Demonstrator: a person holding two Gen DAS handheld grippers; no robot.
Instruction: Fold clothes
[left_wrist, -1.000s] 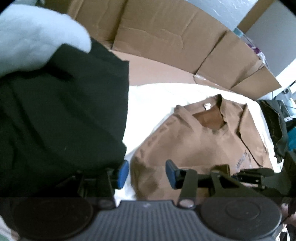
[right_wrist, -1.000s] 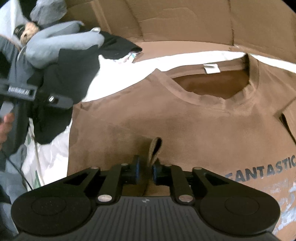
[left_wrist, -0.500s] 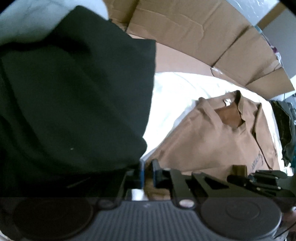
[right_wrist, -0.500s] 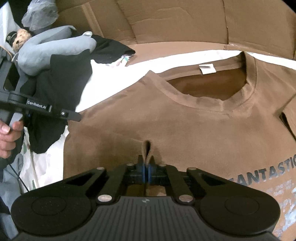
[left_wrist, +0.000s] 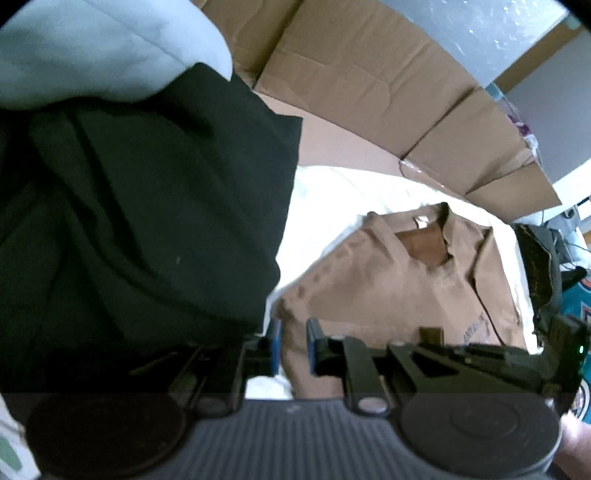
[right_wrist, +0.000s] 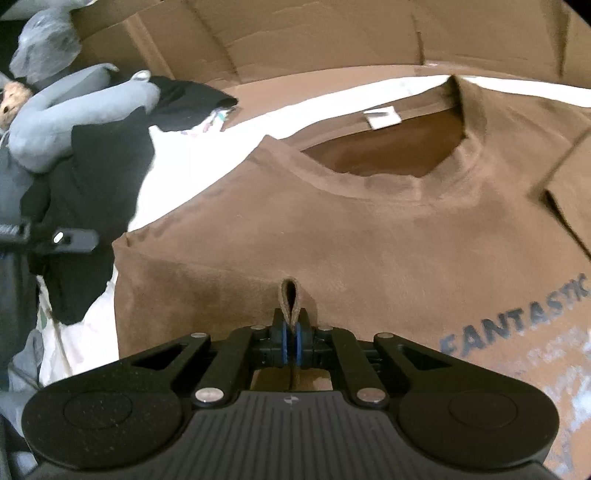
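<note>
Flattened cardboard (right_wrist: 332, 37) stands as a wall behind the work area, its creased panels (left_wrist: 369, 85) leaning side by side; a white sheet (left_wrist: 332, 199) covers the surface in front of it; a grey plush toy (right_wrist: 74, 114) lies at the left on a dark heap, with a crumpled clear plastic bag (right_wrist: 48, 44) just above it; a small tan stuffed animal (right_wrist: 13, 99) peeks in at the left edge; a teal item (left_wrist: 576, 295) shows at the far right.

Both grippers' jaws nearly closed
</note>
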